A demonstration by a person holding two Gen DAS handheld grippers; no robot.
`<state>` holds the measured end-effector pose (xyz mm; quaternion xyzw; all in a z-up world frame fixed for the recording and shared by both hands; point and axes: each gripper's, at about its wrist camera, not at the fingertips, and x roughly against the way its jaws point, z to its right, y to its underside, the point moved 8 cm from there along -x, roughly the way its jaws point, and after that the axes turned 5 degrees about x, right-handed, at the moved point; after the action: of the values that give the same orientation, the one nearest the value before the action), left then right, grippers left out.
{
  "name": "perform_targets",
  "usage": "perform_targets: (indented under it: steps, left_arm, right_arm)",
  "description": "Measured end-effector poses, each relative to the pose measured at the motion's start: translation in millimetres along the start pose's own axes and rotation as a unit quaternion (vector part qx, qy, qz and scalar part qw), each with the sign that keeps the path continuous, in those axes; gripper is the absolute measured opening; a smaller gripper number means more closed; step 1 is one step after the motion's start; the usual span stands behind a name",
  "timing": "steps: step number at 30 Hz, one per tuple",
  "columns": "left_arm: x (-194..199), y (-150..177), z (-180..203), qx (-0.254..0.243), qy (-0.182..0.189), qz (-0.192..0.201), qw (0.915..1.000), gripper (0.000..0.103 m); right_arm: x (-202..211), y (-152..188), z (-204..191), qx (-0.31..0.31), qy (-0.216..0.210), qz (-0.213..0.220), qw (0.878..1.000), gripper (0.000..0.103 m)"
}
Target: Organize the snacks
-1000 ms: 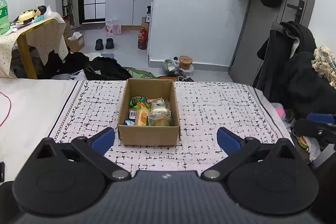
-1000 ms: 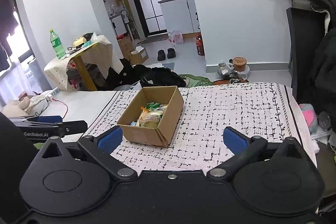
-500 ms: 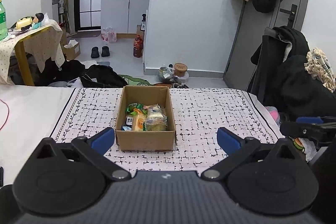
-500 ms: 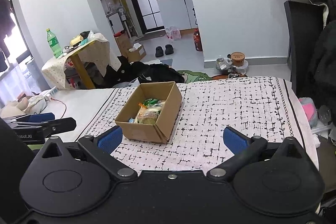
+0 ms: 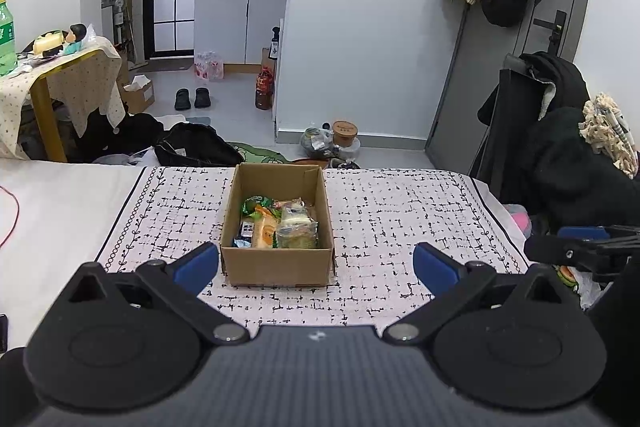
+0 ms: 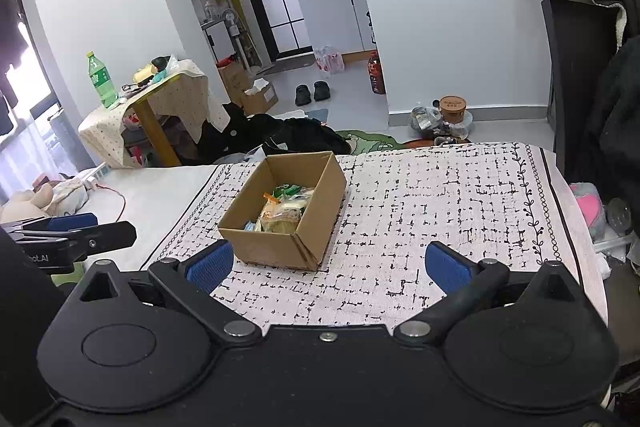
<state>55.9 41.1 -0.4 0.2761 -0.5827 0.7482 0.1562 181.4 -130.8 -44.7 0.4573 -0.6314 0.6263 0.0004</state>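
An open cardboard box [image 5: 277, 263] stands on the black-and-white patterned cloth [image 5: 400, 219]; it also shows in the right wrist view [image 6: 276, 247]. Several wrapped snacks [image 5: 280, 223] lie inside it, green, orange and clear packets [image 6: 282, 211]. My left gripper [image 5: 316, 263] is open and empty, held back from the box's near side. My right gripper [image 6: 328, 263] is open and empty, to the right of the box and nearer than it. Each gripper shows at the edge of the other's view.
The cloth covers a white table [image 5: 60, 203] whose far edge drops to the floor. Black bags and clothes [image 5: 192, 147] lie beyond it. A side table with a green bottle [image 6: 100, 79] stands at left. A dark chair with coats [image 5: 560, 147] is at right.
Both grippers have drawn back and risen a little, so the box looks smaller and farther. Both stay open and empty. The box has not moved.
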Motion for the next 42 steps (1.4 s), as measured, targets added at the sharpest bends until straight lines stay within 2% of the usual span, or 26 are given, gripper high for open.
perform_targets:
  steps: [42]
  left_arm:
    - [1.5, 0.0, 4.5, -0.010, 0.011, 0.002, 0.9999, 0.103]
  right_arm:
    - [2.8, -0.5, -0.6, 0.009, 0.018, 0.002, 1.000, 0.103]
